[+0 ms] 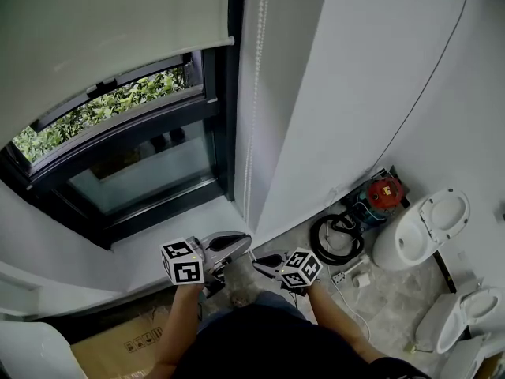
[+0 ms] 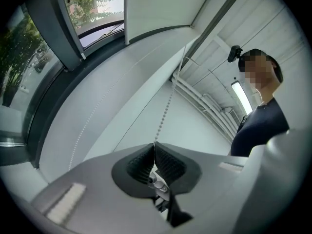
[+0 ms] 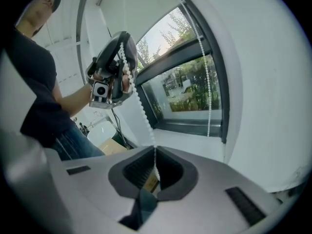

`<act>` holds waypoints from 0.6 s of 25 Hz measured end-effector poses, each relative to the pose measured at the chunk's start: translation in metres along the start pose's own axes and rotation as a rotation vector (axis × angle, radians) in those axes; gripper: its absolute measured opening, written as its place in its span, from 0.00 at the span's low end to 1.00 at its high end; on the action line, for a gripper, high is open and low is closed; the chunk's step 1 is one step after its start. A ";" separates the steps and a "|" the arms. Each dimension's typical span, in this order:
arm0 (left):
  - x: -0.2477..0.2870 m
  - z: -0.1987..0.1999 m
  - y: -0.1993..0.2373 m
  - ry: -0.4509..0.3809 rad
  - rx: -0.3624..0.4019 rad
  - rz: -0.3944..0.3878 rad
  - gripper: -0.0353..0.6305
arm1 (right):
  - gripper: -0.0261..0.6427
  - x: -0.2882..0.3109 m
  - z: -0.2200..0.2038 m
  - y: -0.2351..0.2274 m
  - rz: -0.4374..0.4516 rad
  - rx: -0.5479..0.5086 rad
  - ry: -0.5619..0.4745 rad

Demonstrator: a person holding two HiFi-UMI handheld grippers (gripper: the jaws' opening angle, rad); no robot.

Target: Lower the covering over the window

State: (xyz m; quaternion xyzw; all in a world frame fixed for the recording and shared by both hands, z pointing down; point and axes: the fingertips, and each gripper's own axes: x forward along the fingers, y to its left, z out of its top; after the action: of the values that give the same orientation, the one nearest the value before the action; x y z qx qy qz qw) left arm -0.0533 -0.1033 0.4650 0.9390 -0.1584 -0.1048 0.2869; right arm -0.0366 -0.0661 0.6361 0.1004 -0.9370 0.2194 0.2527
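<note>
A white roller blind (image 1: 102, 38) covers the upper part of the dark-framed window (image 1: 134, 164); its bottom bar hangs above the glass. A white bead chain (image 1: 251, 133) runs down the wall beside the frame. My left gripper (image 1: 246, 242) is shut on that chain, and the beads (image 2: 165, 111) rise straight from its closed jaws (image 2: 154, 144). Just below and to the right, my right gripper (image 1: 257, 260) is also shut on the chain (image 3: 144, 113), which climbs from its jaws (image 3: 155, 148) to the left gripper (image 3: 113, 69). The loop's second strand (image 3: 208, 82) hangs free by the window.
A white toilet (image 1: 422, 227) and a second one (image 1: 458, 318) stand on the floor at right, with a coiled black hose (image 1: 335, 239) and a red device (image 1: 384, 192) beside the wall. A cardboard box (image 1: 118, 342) lies at lower left. The window sill (image 1: 166, 231) is right ahead.
</note>
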 end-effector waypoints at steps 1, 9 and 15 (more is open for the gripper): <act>0.000 -0.001 0.001 0.003 -0.002 0.005 0.08 | 0.06 0.000 -0.002 0.000 0.002 0.002 0.010; -0.009 0.002 0.007 -0.036 0.004 0.045 0.07 | 0.16 -0.018 0.018 0.015 0.058 -0.099 0.045; -0.010 0.002 0.009 -0.030 0.002 0.066 0.07 | 0.23 -0.071 0.120 0.029 0.029 -0.205 -0.191</act>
State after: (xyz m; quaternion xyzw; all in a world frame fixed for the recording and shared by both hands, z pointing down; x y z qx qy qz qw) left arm -0.0656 -0.1078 0.4698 0.9318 -0.1939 -0.1094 0.2866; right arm -0.0358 -0.0906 0.4959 0.0808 -0.9757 0.1155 0.1680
